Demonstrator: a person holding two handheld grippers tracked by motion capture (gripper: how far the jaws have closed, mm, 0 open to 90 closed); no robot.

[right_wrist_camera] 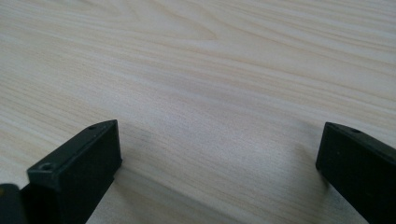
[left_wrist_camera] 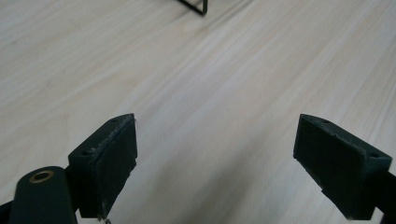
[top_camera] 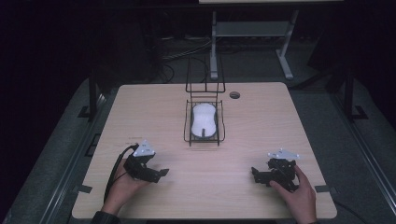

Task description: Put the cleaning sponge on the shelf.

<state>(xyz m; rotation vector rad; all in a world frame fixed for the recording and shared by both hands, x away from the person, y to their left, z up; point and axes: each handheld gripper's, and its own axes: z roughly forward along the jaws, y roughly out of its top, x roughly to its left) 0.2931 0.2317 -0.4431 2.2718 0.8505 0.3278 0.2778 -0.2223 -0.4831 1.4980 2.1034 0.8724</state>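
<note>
Both grippers sit low at the near edge of the table (top_camera: 154, 100), well apart; left gripper (top_camera: 161, 173) jaws wide apart with bare wood between, right gripper (top_camera: 256, 173) same; white dish (top_camera: 204, 119) lies in the black wire rack (top_camera: 188, 126) mid-table, its details too dim to read; just a rack corner (left_wrist_camera: 198, 8) shows, cut off, in the left gripper view.

A white oval plate (top_camera: 204, 119) lies in the black wire rack (top_camera: 188, 125) at the centre of the light wooden table (top_camera: 252, 121); the left gripper (top_camera: 161, 173) and right gripper (top_camera: 256, 175) rest nearer, 1 on each side.
</note>
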